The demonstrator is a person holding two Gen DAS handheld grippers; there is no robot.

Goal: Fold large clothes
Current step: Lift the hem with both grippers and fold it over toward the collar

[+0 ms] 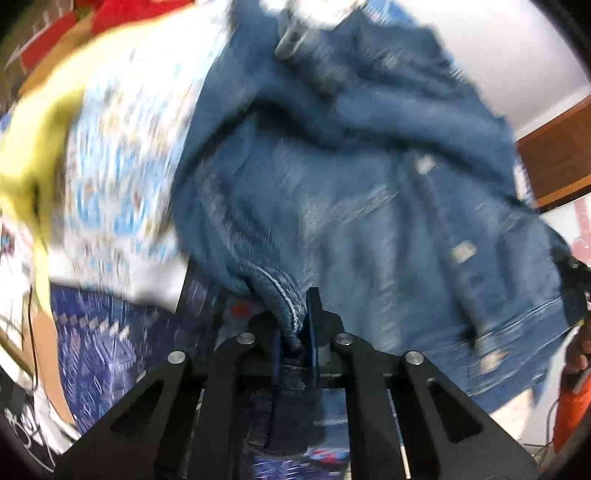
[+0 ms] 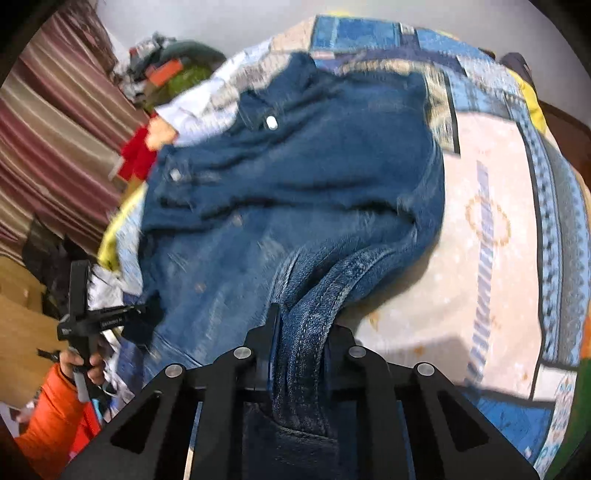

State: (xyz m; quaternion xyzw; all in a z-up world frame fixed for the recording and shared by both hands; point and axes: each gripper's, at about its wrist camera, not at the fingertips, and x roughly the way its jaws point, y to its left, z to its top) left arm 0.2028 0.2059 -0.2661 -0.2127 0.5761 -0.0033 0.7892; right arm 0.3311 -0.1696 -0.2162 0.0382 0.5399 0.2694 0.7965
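Note:
A blue denim jacket [image 1: 369, 206] with metal buttons lies spread on a patterned bedspread [image 1: 122, 147]. My left gripper [image 1: 293, 317] is shut on a stitched edge of the jacket, and a roll of denim is pinched between its pads. In the right wrist view the same jacket [image 2: 295, 177] covers the bedspread [image 2: 480, 258]. My right gripper [image 2: 301, 325] is shut on a thick seamed fold of denim that runs up between its fingers. At that view's left edge, a hand in an orange sleeve [image 2: 79, 363] holds the other gripper at the jacket's far side.
A striped curtain [image 2: 55, 147] hangs at the left, with a heap of clothes [image 2: 166, 70] beyond the bed. Yellow cloth [image 1: 37, 140] and red cloth [image 1: 122, 14] lie near the bedspread's edge. Brown wooden furniture [image 1: 554, 166] stands at the right.

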